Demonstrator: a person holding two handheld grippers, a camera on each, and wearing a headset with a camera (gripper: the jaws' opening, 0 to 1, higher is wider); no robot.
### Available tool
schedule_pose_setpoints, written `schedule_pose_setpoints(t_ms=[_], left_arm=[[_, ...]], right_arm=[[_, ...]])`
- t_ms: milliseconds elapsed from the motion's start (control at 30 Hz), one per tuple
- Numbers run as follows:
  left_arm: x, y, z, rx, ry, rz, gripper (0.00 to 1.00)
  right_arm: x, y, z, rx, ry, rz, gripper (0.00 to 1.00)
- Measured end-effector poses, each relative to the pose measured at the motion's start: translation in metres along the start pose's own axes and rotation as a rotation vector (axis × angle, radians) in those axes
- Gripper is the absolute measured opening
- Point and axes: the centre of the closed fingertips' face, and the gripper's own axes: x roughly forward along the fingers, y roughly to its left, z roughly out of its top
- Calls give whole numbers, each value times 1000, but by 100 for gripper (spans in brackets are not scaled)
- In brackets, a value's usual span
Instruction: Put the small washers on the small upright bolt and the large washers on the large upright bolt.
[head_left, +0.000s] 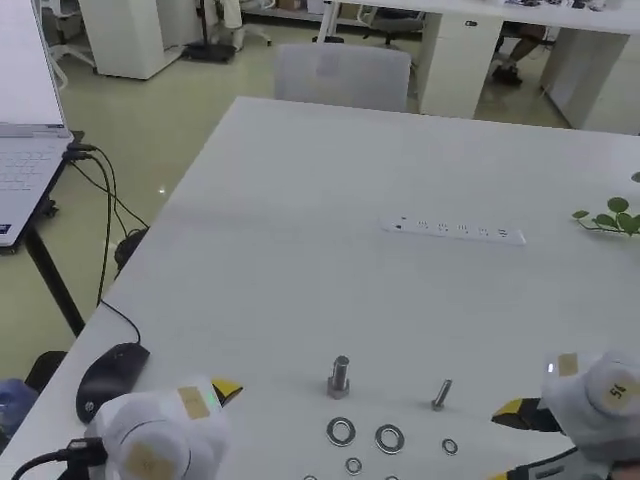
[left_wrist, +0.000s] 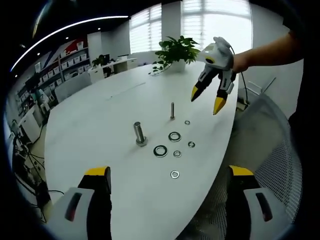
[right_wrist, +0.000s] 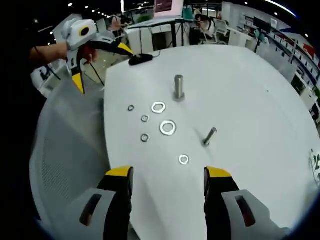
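The large upright bolt (head_left: 339, 377) (left_wrist: 139, 134) (right_wrist: 178, 87) and the thin small bolt (head_left: 441, 393) (left_wrist: 172, 110) (right_wrist: 209, 136) stand on the white table (head_left: 330, 250), both bare. Two large washers (head_left: 341, 432) (left_wrist: 160, 150) (right_wrist: 168, 127) and several small washers (head_left: 449, 446) (left_wrist: 191, 144) (right_wrist: 145, 118) lie flat in front of the bolts. My left gripper (head_left: 222, 430) (left_wrist: 169, 171) (right_wrist: 102, 68) hovers open at the near left edge, holding nothing. My right gripper (head_left: 503, 445) (left_wrist: 207, 99) (right_wrist: 168, 172) hangs open and unloaded above the near right, by the small bolt.
A power strip (head_left: 452, 229) lies mid-table and a black mouse (head_left: 110, 375) sits at the left edge. A potted plant (head_left: 610, 218) (left_wrist: 175, 50) stands at the right. A laptop (head_left: 25, 170) rests on a side desk. A mesh chair (left_wrist: 270, 150) (right_wrist: 65, 150) is below the near edge.
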Motion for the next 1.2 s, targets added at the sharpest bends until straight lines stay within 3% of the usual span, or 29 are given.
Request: schedule_pose_setpoints(t_ms=[333, 633, 867, 1200], left_arm=[[3, -3, 5, 53, -3, -32, 95], [5, -6, -2, 52, 13, -66, 93], [3, 2, -7, 74, 26, -65, 93], [7, 3, -7, 82, 21, -59, 92]], right_arm=[[11, -16, -2, -48, 74, -3, 50], [29, -16, -5, -111, 135, 28, 45], [45, -13, -5, -137, 165, 43, 43], [50, -16, -9, -175, 207, 44, 37]])
